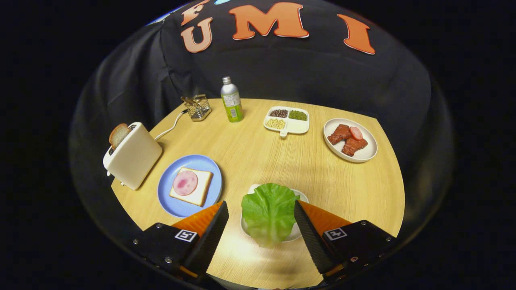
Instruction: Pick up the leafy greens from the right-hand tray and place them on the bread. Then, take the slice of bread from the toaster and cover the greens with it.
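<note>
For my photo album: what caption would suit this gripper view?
Open gripper poised around a lettuce leaf on its tray, bread waiting nearby.

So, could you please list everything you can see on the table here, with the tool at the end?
table: one, light wood, round.
toaster: one, cream, beside the blue plate, cord trailing back.
bread slice: one, brown-crusted, sticking out of the toaster.
blue plate: one, ahead of the left finger.
bread: one slice, white, on the blue plate.
ham slice: one, pink, on that bread.
leafy greens: one leaf, green, between the fingers, on a white tray.
bottle: one, green label, silver cap, far side.
wire basket: one, metal, beside the bottle.
divided dish: one, white, holding beans and grains.
white plate: one, holding red-brown meat pieces.
tool: one, orange and black fingers, open around the leaf, not pressing it.
</note>
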`<state>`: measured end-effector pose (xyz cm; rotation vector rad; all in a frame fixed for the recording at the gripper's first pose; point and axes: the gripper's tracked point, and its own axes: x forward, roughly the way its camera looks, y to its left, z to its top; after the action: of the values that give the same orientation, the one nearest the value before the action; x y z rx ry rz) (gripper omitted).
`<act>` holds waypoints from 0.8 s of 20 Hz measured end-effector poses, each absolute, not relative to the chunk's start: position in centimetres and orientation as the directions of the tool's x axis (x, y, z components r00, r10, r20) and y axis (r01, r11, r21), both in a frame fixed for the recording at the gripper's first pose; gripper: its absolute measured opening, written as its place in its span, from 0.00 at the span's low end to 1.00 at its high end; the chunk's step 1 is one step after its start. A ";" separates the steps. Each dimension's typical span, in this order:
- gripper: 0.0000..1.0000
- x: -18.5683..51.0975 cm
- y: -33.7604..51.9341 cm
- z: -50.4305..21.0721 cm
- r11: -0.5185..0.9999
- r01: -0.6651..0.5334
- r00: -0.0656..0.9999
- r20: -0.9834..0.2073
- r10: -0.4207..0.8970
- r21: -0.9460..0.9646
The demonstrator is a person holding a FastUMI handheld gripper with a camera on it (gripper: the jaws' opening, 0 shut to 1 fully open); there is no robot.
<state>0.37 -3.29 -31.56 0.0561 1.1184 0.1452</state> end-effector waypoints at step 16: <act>0.89 -1.2 -3.2 -41.3 0.992 -0.103 0.194 -0.976 0.096 0.077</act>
<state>-1.18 -3.16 -41.34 -0.0061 1.3689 0.1392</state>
